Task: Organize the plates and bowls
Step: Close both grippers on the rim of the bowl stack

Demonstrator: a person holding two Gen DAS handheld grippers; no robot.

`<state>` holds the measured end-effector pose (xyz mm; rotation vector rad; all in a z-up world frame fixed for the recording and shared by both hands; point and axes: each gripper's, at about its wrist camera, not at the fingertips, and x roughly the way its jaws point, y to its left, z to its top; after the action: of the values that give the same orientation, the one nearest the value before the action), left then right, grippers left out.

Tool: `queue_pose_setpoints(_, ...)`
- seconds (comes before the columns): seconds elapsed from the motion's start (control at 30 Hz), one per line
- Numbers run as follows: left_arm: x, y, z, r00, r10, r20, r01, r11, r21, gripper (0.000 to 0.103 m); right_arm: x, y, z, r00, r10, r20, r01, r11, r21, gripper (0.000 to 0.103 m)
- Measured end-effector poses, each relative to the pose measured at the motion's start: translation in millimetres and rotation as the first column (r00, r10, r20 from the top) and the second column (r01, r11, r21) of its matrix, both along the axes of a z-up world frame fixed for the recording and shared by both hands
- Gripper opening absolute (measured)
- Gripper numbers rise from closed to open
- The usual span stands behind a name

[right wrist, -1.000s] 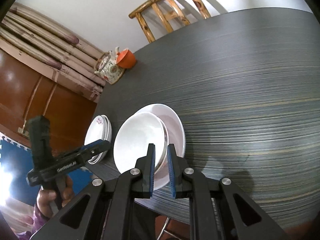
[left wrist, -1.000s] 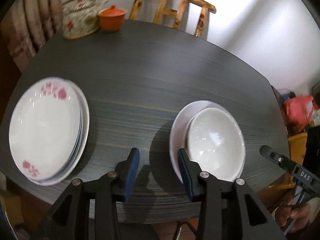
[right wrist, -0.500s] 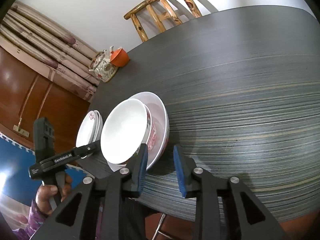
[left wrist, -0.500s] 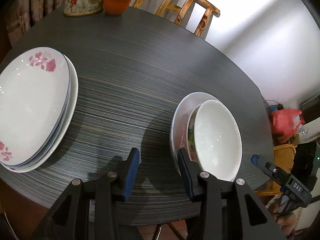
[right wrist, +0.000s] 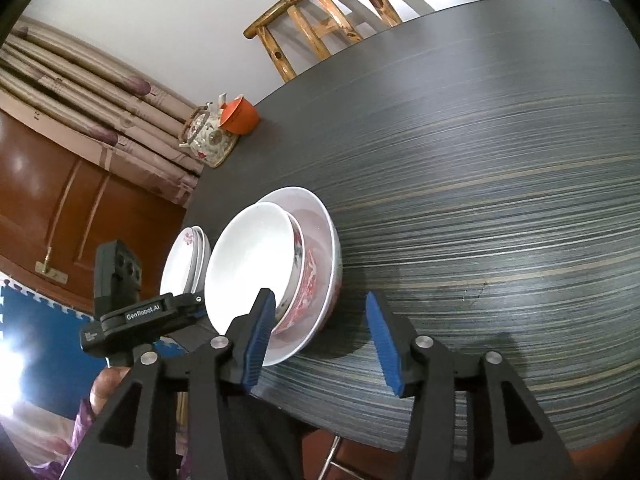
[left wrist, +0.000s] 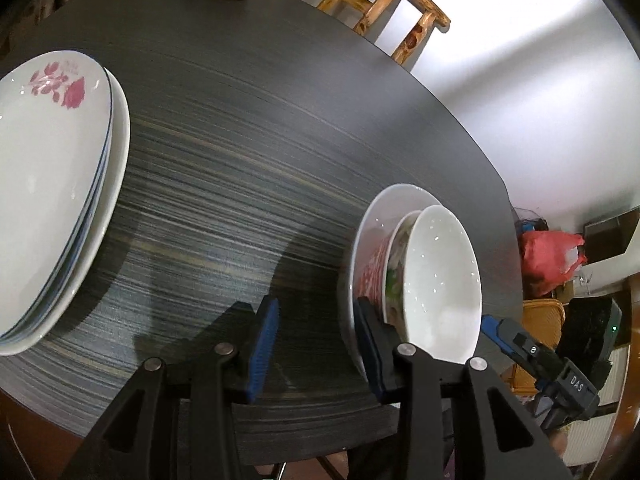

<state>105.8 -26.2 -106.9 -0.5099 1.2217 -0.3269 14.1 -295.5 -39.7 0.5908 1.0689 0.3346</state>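
On the dark striped table (left wrist: 248,152), a stack of flowered plates (left wrist: 48,184) lies far left of the nested bowls (right wrist: 280,264). The left gripper (left wrist: 316,344) hangs spread just left of the bowls, gripping nothing. The right gripper (right wrist: 320,340) is opening just right of them, nothing between its pads.

White plates (left wrist: 48,184) with pink flowers, dark striped table (left wrist: 248,152), orange cup (right wrist: 240,115)

The right gripper (right wrist: 318,334), jaws opening with nothing between them, hangs over the table's (right wrist: 480,200) near edge just beside the nested bowls (right wrist: 256,264); stacked plates (right wrist: 188,258) lie beyond.
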Motion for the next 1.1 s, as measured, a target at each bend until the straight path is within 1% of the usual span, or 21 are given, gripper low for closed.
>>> queue_pose_setpoints(0.2,4.1,2.0,3.1,0.999,0.018,0.043,-0.018,1.000,0.006,0.038,13.0,0.2,-8.1,1.000,0.002,-0.018,-0.002,1.000,-0.022,0.046)
queue_pose_setpoints(0.3,4.6,1.0,3.2,0.999,0.012,0.049,-0.013,0.999,0.029,0.038,18.5,4.3,-12.1,0.999,0.019,-0.029,-0.021,0.998,-0.059,0.046)
queue_pose_setpoints(0.37,4.5,2.3,2.4,0.999,0.024,0.044,-0.025,0.999,0.022,0.038,21.0,7.7,-15.6,0.999,0.035,-0.040,-0.038,0.997,-0.069,0.043)
queue_pose_setpoints(0.47,3.2,2.0,2.8,0.998,0.024,0.053,-0.026,0.999,0.035,0.040,24.3,12.6,-19.5,0.997,0.050,-0.050,-0.055,0.994,-0.089,0.031)
queue_pose_setpoints(0.5,2.9,1.1,3.3,0.998,0.020,0.057,-0.022,0.999,0.043,0.040,25.4,13.2,-20.8,0.997,0.054,-0.053,-0.058,0.994,-0.090,0.025)
queue_pose_setpoints(0.6,2.1,3.0,1.3,0.999,0.023,0.040,-0.024,0.999,0.034,0.040,28.8,16.7,-22.7,0.996,0.069,-0.053,-0.073,0.994,-0.081,0.017)
queue_pose_setpoints(0.63,2.2,3.6,0.3,0.999,0.025,0.035,-0.026,0.999,0.029,0.040,30.0,17.3,-23.0,0.996,0.072,-0.054,-0.076,0.994,-0.080,0.015)
queue_pose_setpoints(0.8,5.3,7.2,-4.9,1.000,0.028,0.011,-0.028,1.000,0.007,0.041,37.2,20.7,-29.3,0.993,0.090,-0.071,-0.095,0.992,-0.083,0.015)
queue_pose_setpoints(0.93,9.1,10.3,-9.9,0.999,0.033,-0.025,-0.034,0.999,-0.022,0.039,39.7,22.7,-32.1,0.993,0.094,-0.077,-0.100,0.992,-0.083,0.014)
queue_pose_setpoints(0.97,10.2,10.8,-10.9,0.999,0.032,-0.026,-0.032,0.999,-0.033,0.035,40.2,22.3,-32.3,0.992,0.096,-0.076,-0.102,0.992,-0.080,0.013)
queue_pose_setpoints(1.0,10.3,10.2,-10.9,1.000,0.024,-0.019,-0.025,0.998,-0.049,0.026,40.0,21.4,-32.5,0.992,0.098,-0.078,-0.104,0.992,-0.075,0.012)
queue_pose_setpoints(1.03,10.0,7.0,-8.8,1.000,0.009,-0.001,-0.009,0.998,-0.057,0.020,40.6,21.9,-32.5,0.992,0.099,-0.078,-0.105,0.992,-0.074,0.012)
queue_pose_setpoints(1.07,9.2,-0.7,-3.0,0.999,-0.019,0.033,0.020,0.999,-0.028,0.007,41.9,22.8,-32.4,0.992,0.101,-0.078,-0.107,0.991,-0.076,0.012)
queue_pose_setpoints(1.1,8.1,-8.5,3.0,0.997,-0.043,0.060,0.041,0.999,0.029,0.005,41.4,22.7,-32.5,0.992,0.101,-0.076,-0.106,0.991,-0.076,0.012)
